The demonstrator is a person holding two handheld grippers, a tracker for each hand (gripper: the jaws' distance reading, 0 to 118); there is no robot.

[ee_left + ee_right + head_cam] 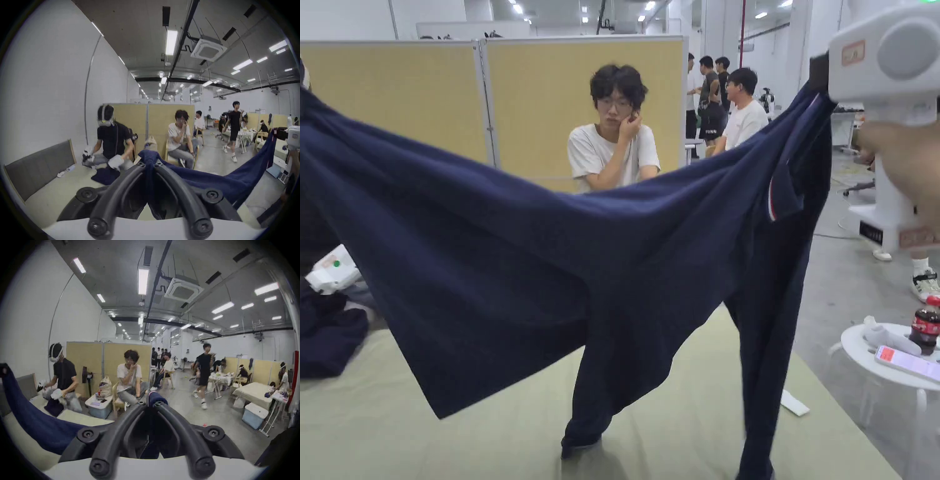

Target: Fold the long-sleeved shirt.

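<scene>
Jaws of both grippers clamped on navy shirt (pixel 537 250), aloft.

In the head view the navy shirt (pixel 537 262) runs off the left edge, so the end held there is cut away, and one hanging sleeve (pixel 765 375) drops past the bottom edge. The cloth hides the seated person (pixel 612 147) from the chest down. The right gripper (pixel 820 74) is cropped by the right edge, its body blurred, the jaws mostly buried in fabric. A bottle (pixel 927 325) on the small round table (pixel 862 350) is partly cut off
</scene>
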